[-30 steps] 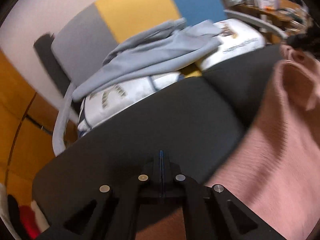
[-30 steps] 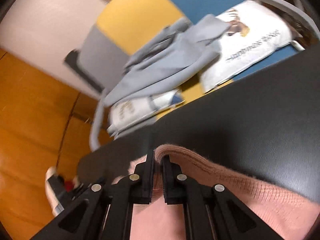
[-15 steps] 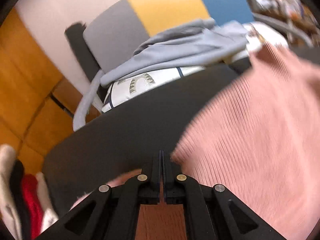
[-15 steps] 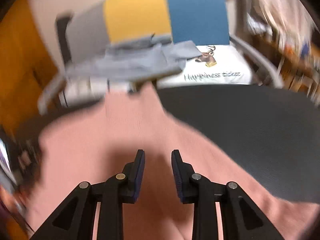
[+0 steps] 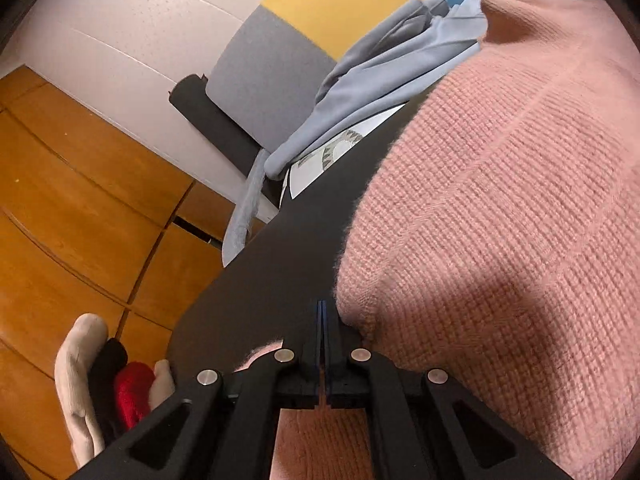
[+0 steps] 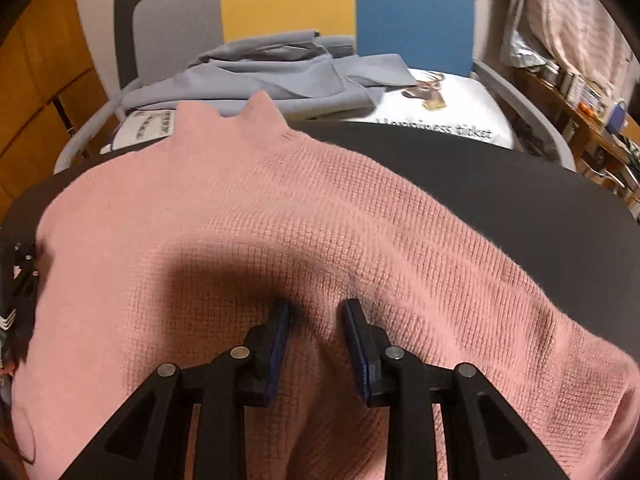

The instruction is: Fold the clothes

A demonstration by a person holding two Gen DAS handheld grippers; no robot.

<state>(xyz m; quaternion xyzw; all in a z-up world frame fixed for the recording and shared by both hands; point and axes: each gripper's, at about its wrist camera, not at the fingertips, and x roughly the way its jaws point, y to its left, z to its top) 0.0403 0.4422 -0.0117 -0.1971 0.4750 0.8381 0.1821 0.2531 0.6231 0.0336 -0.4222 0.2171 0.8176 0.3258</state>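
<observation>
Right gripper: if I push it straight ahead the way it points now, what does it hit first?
The right gripper, jaws open, likely meets the pink sweater on the black table almost at once; depth is unclear.

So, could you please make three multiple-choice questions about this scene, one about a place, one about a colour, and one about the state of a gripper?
1. Where does the pink sweater lie?
A. on the dark table
B. on the chair seat
C. on the floor

2. Which colour is the garment heaped on the chair behind the table?
A. red
B. grey-blue
C. green

3. How stands the right gripper?
A. shut on the sweater
B. not in view
C. open over the sweater

Answers:
1 A: the knit is spread over the dark tabletop.
2 B: the grey-blue garment lies on the seat.
3 C: a clear gap shows between its fingers, with pink knit beneath.
</observation>
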